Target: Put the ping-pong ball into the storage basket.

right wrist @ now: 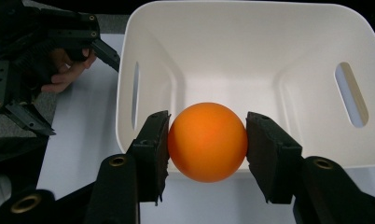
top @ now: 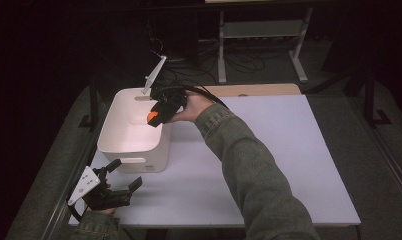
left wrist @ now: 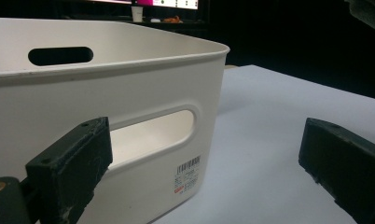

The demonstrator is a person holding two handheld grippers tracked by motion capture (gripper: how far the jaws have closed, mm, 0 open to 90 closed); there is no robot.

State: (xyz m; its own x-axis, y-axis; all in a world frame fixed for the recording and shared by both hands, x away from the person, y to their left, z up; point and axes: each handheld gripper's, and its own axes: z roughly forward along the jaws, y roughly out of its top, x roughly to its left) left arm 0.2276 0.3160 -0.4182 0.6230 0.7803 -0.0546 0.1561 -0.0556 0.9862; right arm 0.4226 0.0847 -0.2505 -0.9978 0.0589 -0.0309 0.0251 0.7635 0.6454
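We hold the ball [right wrist: 207,141] in our right gripper [top: 158,113], and what matters now is where it sits relative to the bin [top: 120,141]. In the right gripper view the ball hangs in front of the bin's open mouth, with the white floor and far wall behind it. From the high view the gripper reaches over the bin's right rim, near its far end. We judge the ball to be above the inside of the bin and not past its edge, though the high view is too dim and small to settle how far in it is. Being round, the ball has no long axis to line up, so the drop seems to turn only on that position over the opening.

The right jaws are closed onto the ball, one pad on each side at about its widest part, and it touches nothing else.

Our left gripper [top: 120,185] rests low at the near left corner of the table [top: 289,165], just beside the bin's near wall. Its jaws are spread wide with nothing between them. In the left gripper view the bin's handle slot [left wrist: 153,135] lies ahead of the left jaw. The right hand is plainly the one placed to act.
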